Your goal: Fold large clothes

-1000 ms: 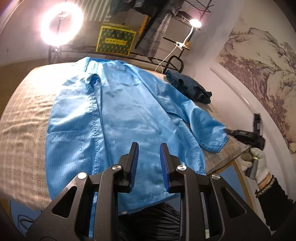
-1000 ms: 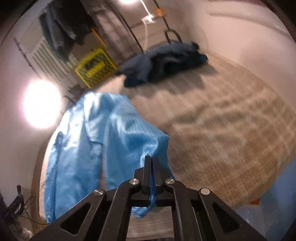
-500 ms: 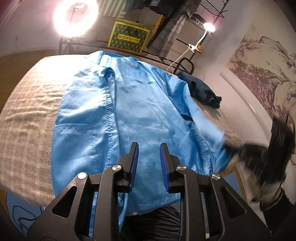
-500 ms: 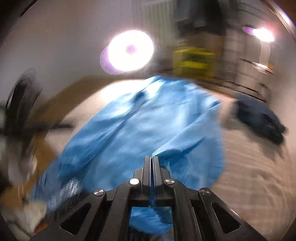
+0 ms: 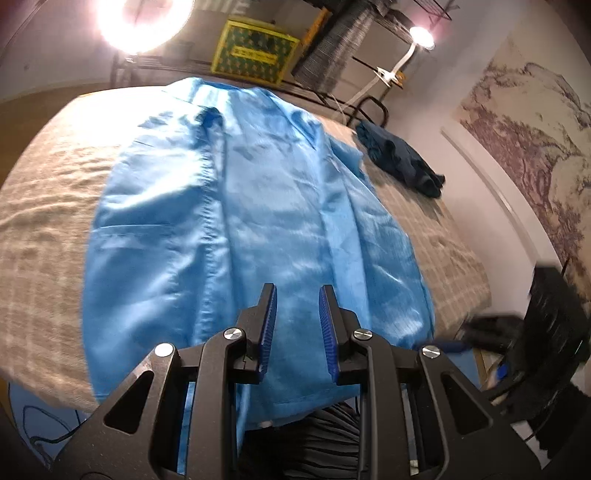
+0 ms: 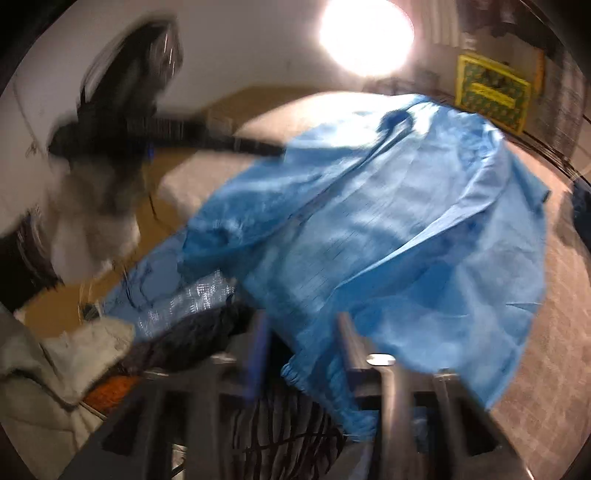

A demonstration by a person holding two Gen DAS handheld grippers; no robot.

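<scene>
A large light-blue coat lies spread front-up on the beige checked bed cover. My left gripper hovers over its lower part, jaws apart, nothing between them. In the right wrist view, which is blurred, the coat has its sleeve folded over the body. My right gripper is opening its jaws. The sleeve's elastic cuff lies loose between the fingers, not pinched. The left gripper shows as a dark blur at upper left, and the right gripper smears at the bed's near right corner.
A crumpled dark blue garment lies at the far right of the bed. Behind the bed are a ring light, a yellow box, a clamp lamp and a wire rack. Dark pleated fabric hangs below the near edge.
The right gripper swung from the right side over the coat, carrying the sleeve onto the body, and its jaws came apart. The left gripper sank slightly toward the coat.
</scene>
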